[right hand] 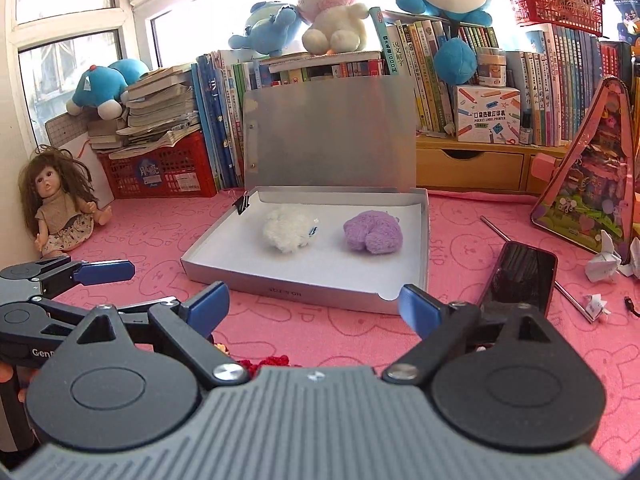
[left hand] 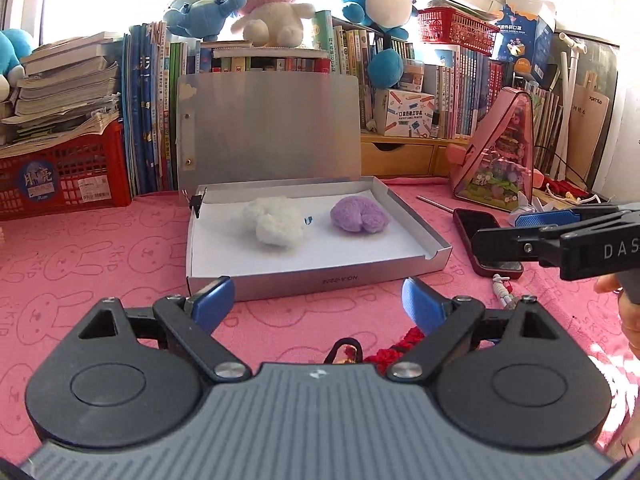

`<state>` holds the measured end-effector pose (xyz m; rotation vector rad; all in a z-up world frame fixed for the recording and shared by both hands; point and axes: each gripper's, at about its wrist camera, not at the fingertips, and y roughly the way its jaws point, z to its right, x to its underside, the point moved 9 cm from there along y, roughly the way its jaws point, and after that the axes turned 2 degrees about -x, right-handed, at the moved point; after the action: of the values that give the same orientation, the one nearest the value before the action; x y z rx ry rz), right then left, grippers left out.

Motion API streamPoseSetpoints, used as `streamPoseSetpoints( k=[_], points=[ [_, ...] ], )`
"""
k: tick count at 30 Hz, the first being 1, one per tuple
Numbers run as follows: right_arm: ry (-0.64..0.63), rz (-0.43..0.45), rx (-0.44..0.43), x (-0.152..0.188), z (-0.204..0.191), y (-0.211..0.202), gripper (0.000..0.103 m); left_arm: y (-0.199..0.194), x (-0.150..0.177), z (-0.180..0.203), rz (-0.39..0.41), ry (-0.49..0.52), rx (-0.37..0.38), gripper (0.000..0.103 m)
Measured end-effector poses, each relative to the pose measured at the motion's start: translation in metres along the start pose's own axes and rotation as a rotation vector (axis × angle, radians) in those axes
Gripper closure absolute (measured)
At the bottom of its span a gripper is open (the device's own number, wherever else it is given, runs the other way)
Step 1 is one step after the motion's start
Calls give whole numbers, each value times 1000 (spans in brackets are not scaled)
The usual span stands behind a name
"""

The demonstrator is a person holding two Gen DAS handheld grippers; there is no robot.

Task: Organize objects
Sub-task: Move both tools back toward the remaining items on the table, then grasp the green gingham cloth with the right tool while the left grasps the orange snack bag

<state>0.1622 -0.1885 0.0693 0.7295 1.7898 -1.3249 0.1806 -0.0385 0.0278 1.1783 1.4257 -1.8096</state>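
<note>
Both grippers hung spread and empty above the pink surface (left hand: 100, 240) — the left gripper (left hand: 316, 304) just short of the silver box (left hand: 320, 280), the right gripper (right hand: 314, 306) near that box's front corner. Inside the box, on white lining, lay a white plush ball (left hand: 274, 220) and a purple plush ball (left hand: 359, 214), side by side but apart — its lid (left hand: 268, 128) stood upright against the books. A dark phone (right hand: 520, 280) lay on the surface right of the box.
</note>
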Motion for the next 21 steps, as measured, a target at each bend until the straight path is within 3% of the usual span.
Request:
streamPoseSetpoints(
  k=[10, 19, 21],
  points=[
    [-29, 14, 31, 53, -6, -25, 7, -39, 53, 13, 2, 10, -5, 9],
    [-98, 41, 69, 94, -22, -36, 7, -36, 91, 12, -71, -139, 36, 10],
    [-108, 51, 64, 99, -27, -40, 11, -35, 94, 12, -74, -169, 38, 11]
  ],
)
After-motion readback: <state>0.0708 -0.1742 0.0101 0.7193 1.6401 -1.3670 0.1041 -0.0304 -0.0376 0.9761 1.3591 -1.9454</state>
